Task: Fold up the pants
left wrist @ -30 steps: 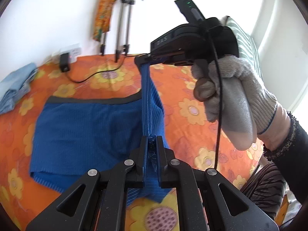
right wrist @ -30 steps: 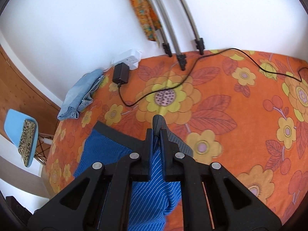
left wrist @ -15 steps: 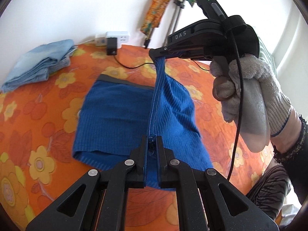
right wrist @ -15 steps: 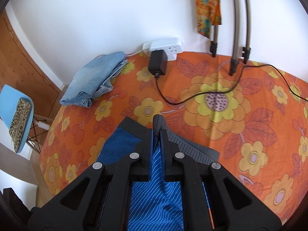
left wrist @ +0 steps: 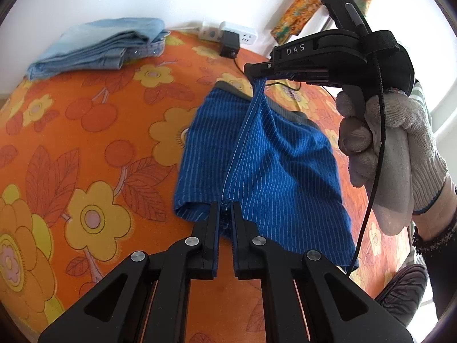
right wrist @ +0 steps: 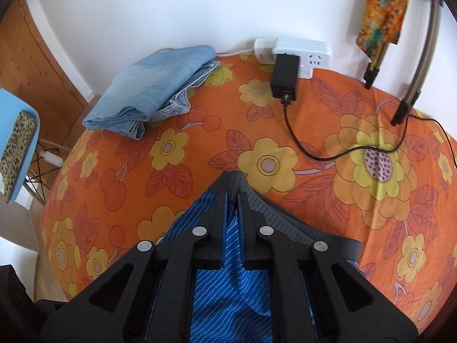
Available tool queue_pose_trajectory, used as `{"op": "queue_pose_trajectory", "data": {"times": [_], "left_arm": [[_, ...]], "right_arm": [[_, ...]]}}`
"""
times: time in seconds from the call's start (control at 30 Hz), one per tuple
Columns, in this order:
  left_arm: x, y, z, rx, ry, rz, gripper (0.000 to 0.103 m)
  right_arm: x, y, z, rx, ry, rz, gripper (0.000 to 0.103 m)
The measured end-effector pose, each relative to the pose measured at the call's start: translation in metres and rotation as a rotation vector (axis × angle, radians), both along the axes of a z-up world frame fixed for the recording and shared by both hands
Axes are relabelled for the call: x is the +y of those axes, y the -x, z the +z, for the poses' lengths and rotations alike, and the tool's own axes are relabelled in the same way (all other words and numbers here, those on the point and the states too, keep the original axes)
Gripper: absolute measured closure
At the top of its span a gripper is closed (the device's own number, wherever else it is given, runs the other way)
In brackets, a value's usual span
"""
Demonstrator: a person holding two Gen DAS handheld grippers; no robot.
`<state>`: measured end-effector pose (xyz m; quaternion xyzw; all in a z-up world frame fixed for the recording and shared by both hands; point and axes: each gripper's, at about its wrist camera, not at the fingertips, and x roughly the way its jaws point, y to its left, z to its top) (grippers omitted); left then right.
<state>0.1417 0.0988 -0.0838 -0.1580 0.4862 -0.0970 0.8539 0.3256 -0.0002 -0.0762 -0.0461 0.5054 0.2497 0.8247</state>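
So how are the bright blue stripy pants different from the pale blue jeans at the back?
The blue striped pants are deep blue with thin white lines; the folded light denim jeans are pale and plain. The pants are pinched and lifted by the left gripper and right gripper; the jeans lie untouched near the wall. The pants are only half folded; the jeans are a neat pile. Both sit on the orange flowered cloth.

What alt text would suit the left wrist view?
Both grippers pinch blue striped shorts above an orange floral bedspread: the left gripper at the hem, the right gripper at the waistband. Folded jeans lie behind.
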Motion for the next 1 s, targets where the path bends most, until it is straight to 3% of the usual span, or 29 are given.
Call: {"op": "queue_pose_trajectory", "data": {"times": [0.5,0.7,0.73,0.8,0.83,0.87,1.0], "left_arm": [[0.019,-0.011,-0.013,0.024,-0.03,0.078,0.097],[0.019,-0.016,-0.015,0.027,-0.056,0.089,0.097],[0.02,-0.017,-0.016,0.031,-0.056,0.094,0.096],[0.021,-0.016,-0.016,0.043,-0.071,0.1,0.089],[0.022,-0.016,-0.016,0.047,-0.085,0.109,0.086],[0.023,-0.015,-0.016,0.048,-0.093,0.117,0.079],[0.029,-0.01,-0.004,0.012,-0.122,0.133,0.079]], "right_arm": [[0.04,-0.017,-0.029,0.003,0.084,0.032,0.096],[0.041,-0.027,-0.036,0.03,0.049,0.029,0.096],[0.039,-0.028,-0.036,0.031,0.031,0.027,0.09],[0.034,-0.03,-0.032,0.028,0.012,0.01,0.062],[0.03,-0.031,-0.027,0.013,0.0,-0.002,0.043],[0.025,-0.03,-0.022,-0.005,-0.02,-0.01,0.04],[0.0,-0.028,0.004,-0.045,-0.083,-0.017,0.04]]}}
